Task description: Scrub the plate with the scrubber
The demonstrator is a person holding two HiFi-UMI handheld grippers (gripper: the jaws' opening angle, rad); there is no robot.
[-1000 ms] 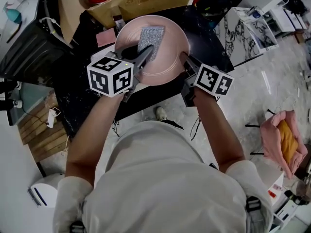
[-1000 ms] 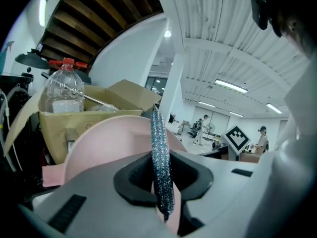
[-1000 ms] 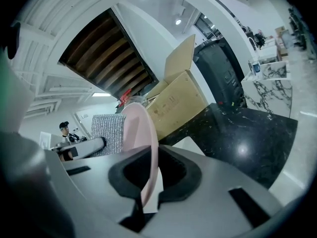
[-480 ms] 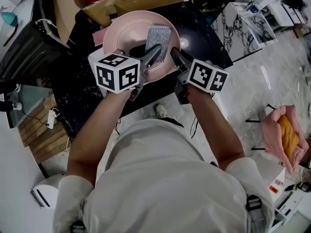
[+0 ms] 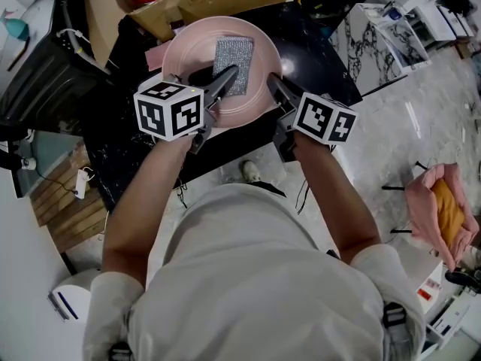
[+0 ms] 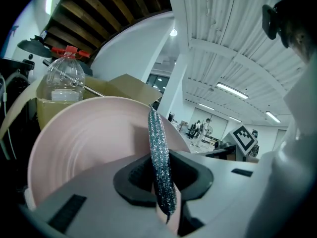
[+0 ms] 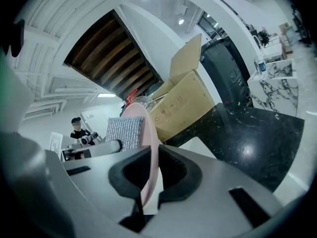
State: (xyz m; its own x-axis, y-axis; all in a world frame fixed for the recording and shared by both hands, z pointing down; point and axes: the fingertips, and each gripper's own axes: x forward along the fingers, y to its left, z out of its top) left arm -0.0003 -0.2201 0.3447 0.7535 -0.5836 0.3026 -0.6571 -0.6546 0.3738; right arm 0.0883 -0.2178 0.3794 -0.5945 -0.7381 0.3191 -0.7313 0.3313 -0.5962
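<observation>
Above black counter [image 5: 319,47], left claw [image 5: 230,74] clenched on silver scrubber [image 5: 237,51] against pink plate [image 5: 188,47], right claw [image 5: 273,83] gripping plate's rim.

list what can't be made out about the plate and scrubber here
Head view: the left gripper and its marker cube cover the near rim of the pink plate; whether the scrubber presses the plate is unclear.
Left gripper view: scrubber seen edge-on, faces hidden.
Right gripper view: right gripper clamps the rim edge-on, so the plate's face is hidden.
Left gripper view: bottle base hidden behind the cardboard box.
</observation>
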